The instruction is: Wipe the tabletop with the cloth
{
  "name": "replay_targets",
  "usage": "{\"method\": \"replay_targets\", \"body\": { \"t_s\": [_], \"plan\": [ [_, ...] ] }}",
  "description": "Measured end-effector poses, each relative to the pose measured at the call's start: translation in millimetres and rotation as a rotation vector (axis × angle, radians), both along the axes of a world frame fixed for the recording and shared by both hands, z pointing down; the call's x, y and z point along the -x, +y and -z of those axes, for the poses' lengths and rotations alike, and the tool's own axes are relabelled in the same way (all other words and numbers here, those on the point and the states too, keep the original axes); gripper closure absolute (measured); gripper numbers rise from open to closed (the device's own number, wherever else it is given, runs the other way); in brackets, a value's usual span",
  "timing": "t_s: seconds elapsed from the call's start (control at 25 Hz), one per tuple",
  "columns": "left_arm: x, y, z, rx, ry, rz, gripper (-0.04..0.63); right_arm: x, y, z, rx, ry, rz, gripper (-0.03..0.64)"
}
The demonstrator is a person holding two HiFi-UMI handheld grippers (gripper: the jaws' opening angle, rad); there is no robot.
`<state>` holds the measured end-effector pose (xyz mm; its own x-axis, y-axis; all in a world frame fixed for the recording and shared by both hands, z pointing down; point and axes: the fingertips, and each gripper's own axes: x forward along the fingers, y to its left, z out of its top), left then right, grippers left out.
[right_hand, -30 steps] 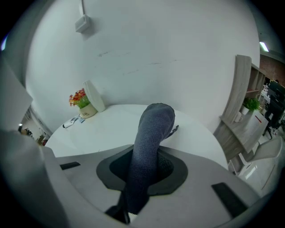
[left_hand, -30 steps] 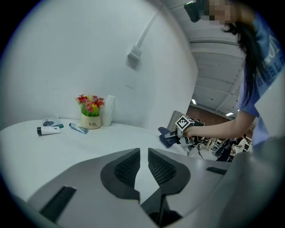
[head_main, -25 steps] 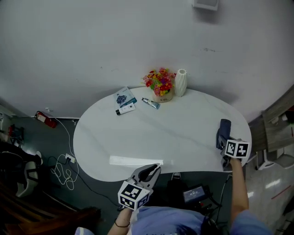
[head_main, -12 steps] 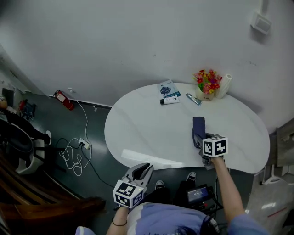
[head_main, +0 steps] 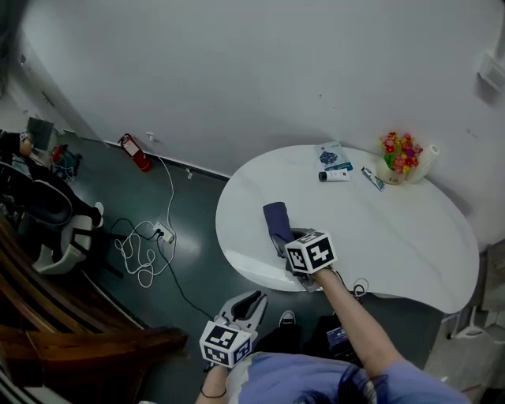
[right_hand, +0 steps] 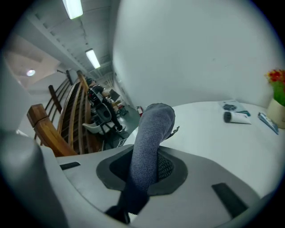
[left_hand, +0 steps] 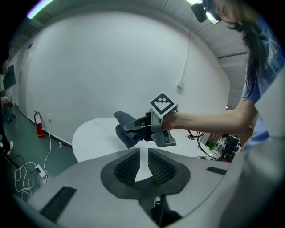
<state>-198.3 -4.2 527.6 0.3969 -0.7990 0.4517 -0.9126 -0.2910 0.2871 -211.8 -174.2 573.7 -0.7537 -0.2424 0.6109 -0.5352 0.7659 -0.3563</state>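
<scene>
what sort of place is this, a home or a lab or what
Most likely a lab or workshop space rather than a home: a white oval table stands on a dark bare floor with loose cables and a red fire extinguisher by the plain wall, under ceiling strip lights.

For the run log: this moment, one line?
right gripper: shut on cloth, over tabletop left end | left gripper: empty, slightly open, off tabletop

Feels like a lab or office space: plain counter (head_main: pixel 394 229), fire extinguisher (head_main: pixel 134 152), loose cables (head_main: pixel 140 251), office chair (head_main: pixel 43 213), strip lights (right_hand: pixel 73 8).
</scene>
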Motion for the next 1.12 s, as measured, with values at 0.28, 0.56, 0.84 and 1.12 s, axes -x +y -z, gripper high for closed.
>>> {"method": "replay_targets", "body": {
  "t_s": [0.28,0.56,0.84,1.12],
  "plan": [
    [43,24,-1,0.011,0.004,0.147,0.534,101,73,-23,0.061,0.000,0.235,0.546],
    [66,49,-11,0.062,-0.007,0.193,0.534,118,98,-64,0.114,0.060,0.284,0.546],
    [60,38,-22,0.086,-0.020,0.126,0.534,44,55,-79,0.117,0.119,0.126,0.546],
    [7,-13,-12,0.040,-0.033,-0.026,0.534,-79,9,-80,0.119,0.152,-0.079,0.546]
  ]
}}
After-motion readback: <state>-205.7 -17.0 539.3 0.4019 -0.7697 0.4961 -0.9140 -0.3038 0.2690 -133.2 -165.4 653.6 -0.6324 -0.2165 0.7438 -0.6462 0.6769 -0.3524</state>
